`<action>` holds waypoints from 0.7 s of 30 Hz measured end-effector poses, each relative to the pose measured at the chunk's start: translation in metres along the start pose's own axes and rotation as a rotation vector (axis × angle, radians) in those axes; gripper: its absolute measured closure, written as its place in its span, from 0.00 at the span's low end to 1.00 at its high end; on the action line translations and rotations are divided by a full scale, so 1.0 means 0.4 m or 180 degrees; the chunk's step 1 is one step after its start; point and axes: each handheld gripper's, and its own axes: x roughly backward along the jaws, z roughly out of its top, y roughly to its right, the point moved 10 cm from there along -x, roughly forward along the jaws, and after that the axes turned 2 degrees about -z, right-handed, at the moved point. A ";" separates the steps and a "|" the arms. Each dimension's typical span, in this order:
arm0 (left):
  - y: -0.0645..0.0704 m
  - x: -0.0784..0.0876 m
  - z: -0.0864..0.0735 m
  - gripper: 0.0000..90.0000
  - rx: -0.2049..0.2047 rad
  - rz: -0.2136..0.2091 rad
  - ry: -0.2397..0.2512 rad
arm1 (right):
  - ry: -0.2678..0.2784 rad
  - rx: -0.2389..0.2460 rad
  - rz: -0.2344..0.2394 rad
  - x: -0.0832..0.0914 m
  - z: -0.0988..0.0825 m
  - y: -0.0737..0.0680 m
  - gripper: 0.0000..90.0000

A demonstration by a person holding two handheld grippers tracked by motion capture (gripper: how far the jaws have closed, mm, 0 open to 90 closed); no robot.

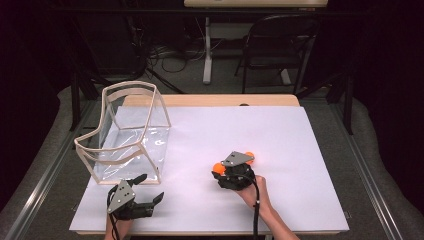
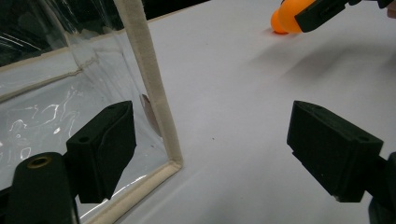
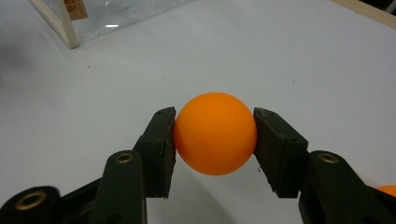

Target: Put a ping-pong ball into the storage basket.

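Note:
An orange ball [image 3: 215, 133] sits squeezed between the two black jaws of my right gripper [image 3: 215, 144], which is shut on it just above the white table. From above, that ball [image 1: 218, 167] shows at the front of the right gripper [image 1: 222, 172]. A second orange ball [image 1: 249, 156] lies on the sheet just behind that gripper, and its edge [image 3: 385, 189] shows low at the right. My left gripper [image 1: 151, 186] stands open and empty near the table's front left. Its jaws straddle the near corner of a clear bag [image 2: 149, 93] with beige trim [image 1: 130, 130].
A white sheet [image 1: 290, 130] covers the table, and a wooden edge shows at the back. The upright clear bag takes up the left side. A folding chair [image 1: 280, 40] and a table leg stand on the floor beyond.

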 end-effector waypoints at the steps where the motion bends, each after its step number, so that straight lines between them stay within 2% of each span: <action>1: 0.000 0.000 0.000 0.17 0.0001 0.0001 0.0000 | 0.0010 0.0003 0.0010 0.002 0.007 0.000 0.56; 9: 0.000 -0.002 0.000 0.17 0.0009 0.0001 -0.0003 | 0.0078 0.0030 0.0039 0.014 0.042 0.002 0.56; 21: 0.000 -0.002 0.000 0.17 -0.0002 0.0002 -0.0009 | 0.0072 0.0034 0.0049 0.011 0.055 0.008 0.56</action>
